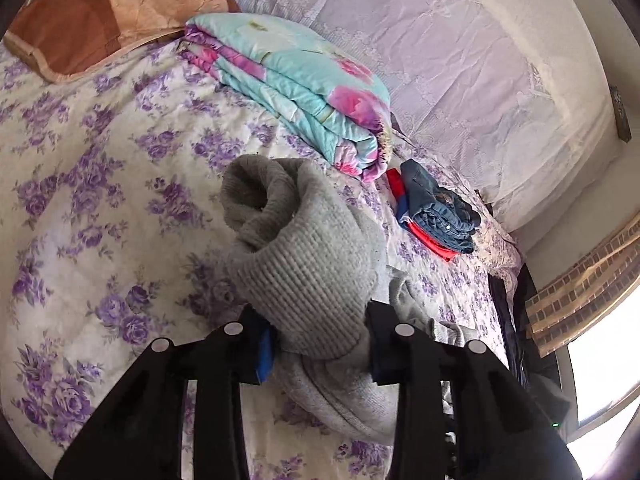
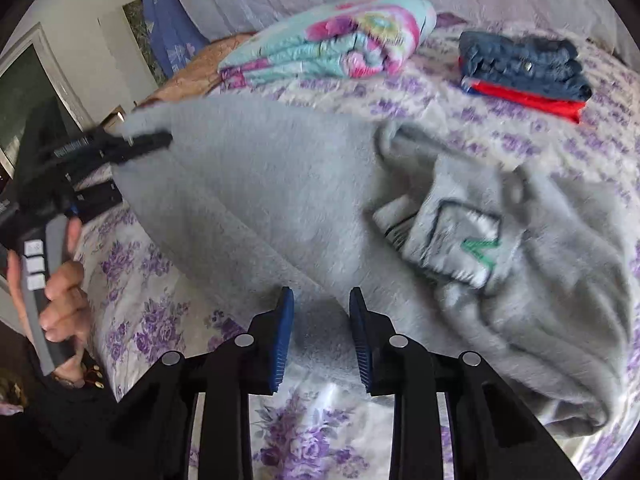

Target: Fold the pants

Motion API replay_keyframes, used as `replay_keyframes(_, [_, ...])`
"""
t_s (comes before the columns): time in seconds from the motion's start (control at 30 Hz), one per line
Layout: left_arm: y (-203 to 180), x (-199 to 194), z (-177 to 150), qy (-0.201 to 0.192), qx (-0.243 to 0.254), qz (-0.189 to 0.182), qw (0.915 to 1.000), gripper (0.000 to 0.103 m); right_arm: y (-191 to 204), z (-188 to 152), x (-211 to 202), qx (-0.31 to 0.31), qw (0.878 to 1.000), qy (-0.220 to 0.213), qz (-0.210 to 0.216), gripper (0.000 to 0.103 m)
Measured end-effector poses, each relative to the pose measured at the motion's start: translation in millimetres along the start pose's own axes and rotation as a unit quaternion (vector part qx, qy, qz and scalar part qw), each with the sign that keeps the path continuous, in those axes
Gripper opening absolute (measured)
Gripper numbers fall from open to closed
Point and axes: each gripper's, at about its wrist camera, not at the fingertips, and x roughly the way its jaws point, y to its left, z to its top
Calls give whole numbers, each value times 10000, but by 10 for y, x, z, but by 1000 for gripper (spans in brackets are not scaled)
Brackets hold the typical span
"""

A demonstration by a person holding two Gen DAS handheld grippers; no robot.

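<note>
1. Pants of soft grey fleece knit (image 2: 280, 184) are lying partly on the bed and partly lifted off it, one end being held up by the left hand-held gripper (image 1: 320, 344), whose black fingers with blue pads are clenching a bunched fold of the ribbed grey fabric (image 1: 304, 264).
2. Seen from the right wrist, that left hand-held gripper (image 2: 160, 138) is pinching the pants' far left corner, with a bare hand (image 2: 60, 292) wrapping its grey handle.
3. Nearer the camera, the right hand-held gripper (image 2: 322, 340) is standing released, its blue pads (image 2: 284, 340) apart, with the lower edge of the grey fabric lying in the gap between them; nothing is being squeezed.
4. Further right, the rest of the pants is lying crumpled, showing a pale sewn patch with a green mark (image 2: 460, 240).
5. Underneath, a white bedspread printed with purple flowers (image 1: 100, 208) is carrying everything.
6. Beyond the pants, a folded turquoise quilt with pink blossoms (image 1: 304, 84) is resting on the bed, and just beside it a small stack of folded dark blue denim over red cloth (image 1: 436, 208) is sitting near the bed's edge.
7. At the head of the bed, an orange-brown pillow (image 1: 100, 16) is leaning against a pale lace curtain (image 1: 460, 48).
</note>
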Motion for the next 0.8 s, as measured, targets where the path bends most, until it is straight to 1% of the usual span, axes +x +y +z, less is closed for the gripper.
replay_keyframes(0.07, [-148, 18, 26, 111, 251, 15, 9996, 33, 75, -51, 58, -219, 9996, -48, -195, 29])
replay_keyframes(0.1, [-231, 15, 28, 87, 421, 112, 9990, 33, 81, -23, 28, -233, 9995, 16, -195, 29])
replay_keyframes(0.13, [-292, -1, 23, 59, 564, 163, 9983, 33, 57, 36, -25, -154, 9998, 86, -77, 29])
replay_keyframes(0.17, [-341, -25, 25, 22, 653, 156, 9977, 33, 17, 112, -105, -40, 9999, 24, 156, 29])
replay_keyframes(0.2, [-377, -53, 31, 3, 700, 104, 9975, 33, -24, 200, -190, 32, 9996, -129, 258, 29])
replay_keyframes(0.27, [-427, -81, 41, 9, 766, 54, 9970, 33, -88, 402, -293, 81, 9990, -436, -21, 28])
replay_keyframes(0.3, [-449, -94, 41, 11, 790, 55, 9969, 33, -125, 510, -277, 140, 9987, -489, -26, 27])
replay_keyframes(0.33, [-463, -101, 34, 5, 805, 57, 9967, 33, -165, 612, -223, 227, 9986, -483, 18, 23])
replay_keyframes(0.37, [-477, -107, 24, -2, 818, 58, 9966, 33, -190, 709, -135, 265, 9986, -447, -57, 16])
replay_keyframes(0.43, [-504, -118, 8, -18, 862, 65, 9963, 33, -232, 824, 130, 235, 9988, -247, -359, 14])
replay_keyframes(0.47, [-528, -125, -1, -28, 894, 77, 9960, 33, -274, 842, 315, 276, 9989, -11, -386, 14])
replay_keyframes(0.5, [-555, -128, -11, -24, 943, 82, 9955, 33, -323, 825, 471, 382, 9987, 165, -294, 14])
replay_keyframes(0.53, [-585, -114, -21, 26, 1000, 72, 9950, 33, -341, 820, 465, 428, 9987, 31, -272, 14])
replay_keyframes(0.6, [-677, -114, -50, -8, 1193, 196, 9927, 33, -354, 814, 351, 477, 9987, 48, -186, 14])
replay_keyframes(0.67, [-789, -126, -70, -18, 1384, 239, 9901, 33, -386, 744, 65, 571, 9982, -206, 8, 15])
replay_keyframes(0.73, [-931, -139, -95, -44, 1569, 281, 9872, 32, -418, 623, -323, 481, 9972, -560, -137, 15])
replay_keyframes(0.8, [-1106, -137, -140, -73, 1759, 298, 9839, 32, -548, 479, -683, 522, 9942, -886, -330, 15])
